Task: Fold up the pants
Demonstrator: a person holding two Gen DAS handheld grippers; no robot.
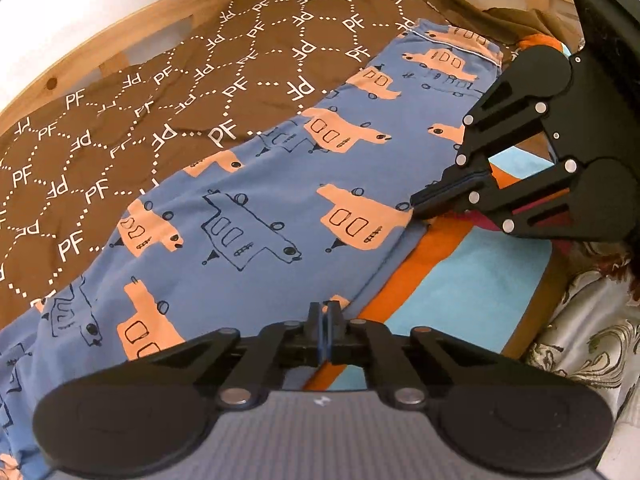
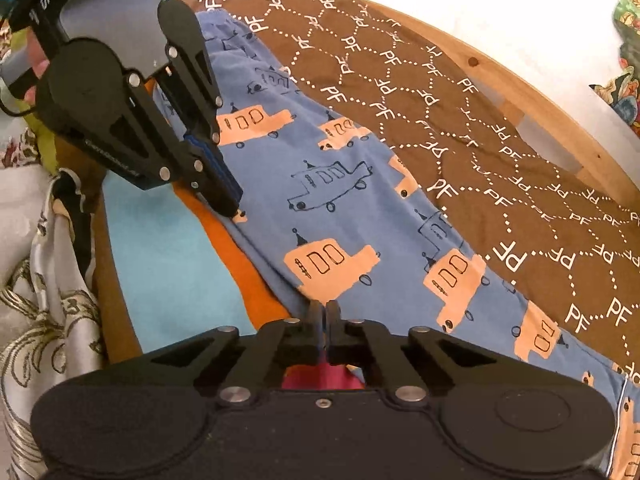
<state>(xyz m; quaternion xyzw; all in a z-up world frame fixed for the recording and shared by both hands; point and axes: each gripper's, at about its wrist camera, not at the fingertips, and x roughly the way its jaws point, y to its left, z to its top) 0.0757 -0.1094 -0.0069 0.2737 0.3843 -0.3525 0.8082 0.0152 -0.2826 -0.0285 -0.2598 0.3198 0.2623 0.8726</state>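
Blue pants [image 1: 256, 216] printed with orange and outlined cars lie stretched out on a brown bedspread; they also show in the right wrist view [image 2: 360, 208]. My left gripper [image 1: 325, 309] is shut on the near edge of the pants, toward the leg end; it also shows in the right wrist view [image 2: 234, 210]. My right gripper [image 2: 325, 307] is shut on the same edge nearer the waistband; it shows in the left wrist view [image 1: 416, 202]. The waistband [image 1: 460, 46] lies at the far right.
The brown bedspread [image 1: 168, 92] with white PF print covers the bed. An orange and light-blue sheet [image 1: 460, 280] lies under the pants' near edge. A wooden bed rail [image 2: 520, 92] runs along the far side. A patterned satin cloth [image 2: 40, 292] hangs beside the bed.
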